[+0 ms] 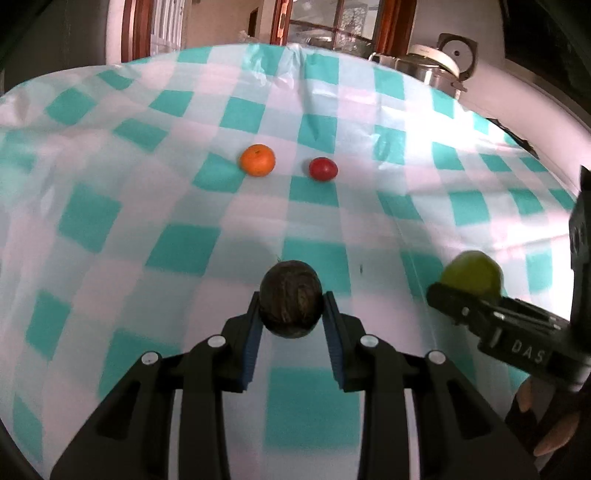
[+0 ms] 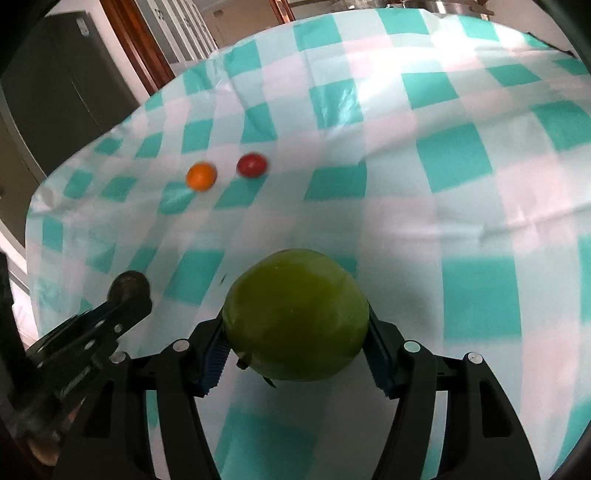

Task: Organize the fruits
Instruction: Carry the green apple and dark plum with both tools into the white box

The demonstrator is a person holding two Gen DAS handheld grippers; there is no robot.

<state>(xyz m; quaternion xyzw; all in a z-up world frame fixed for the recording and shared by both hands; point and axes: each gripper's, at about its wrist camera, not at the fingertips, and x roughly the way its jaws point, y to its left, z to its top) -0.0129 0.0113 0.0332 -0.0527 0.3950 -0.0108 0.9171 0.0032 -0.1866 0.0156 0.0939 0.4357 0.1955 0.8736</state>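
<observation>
The left gripper [image 1: 290, 306] pinches a dark brown, rough-skinned fruit [image 1: 290, 298] between its blue pads [image 1: 253, 345], the fruit sitting at the very tips and bulging a little past them; what kind of fruit it is the blurred picture does not let me say. Just to the right of the dark fruit, the right gripper [image 2: 295, 325] clamps a large green apple [image 2: 295, 314] between its own blue pads [image 2: 214, 356], its jaws held about halfway apart by the apple's width, the pads pressing on either flank with a short stem showing beneath. Both fruits hang over the teal-and-white checked tablecloth [image 1: 177, 251], whether clear of it or touching I cannot tell. In the right wrist view the left gripper and the dark fruit appear low on the left, near the apple but apart from it. Beyond the dark fruit, well apart from it, an orange mandarin [image 1: 257, 160] lies on the cloth, and close beside it, on its right, a small red fruit [image 1: 323, 168], the two not touching. Open cloth with a few creases lies between the dark fruit and that pair. Farther still from the dark fruit, past the cloth's far right edge, stands a white rice cooker [image 1: 441, 61] beside wooden-framed glass doors [image 1: 332, 22].
</observation>
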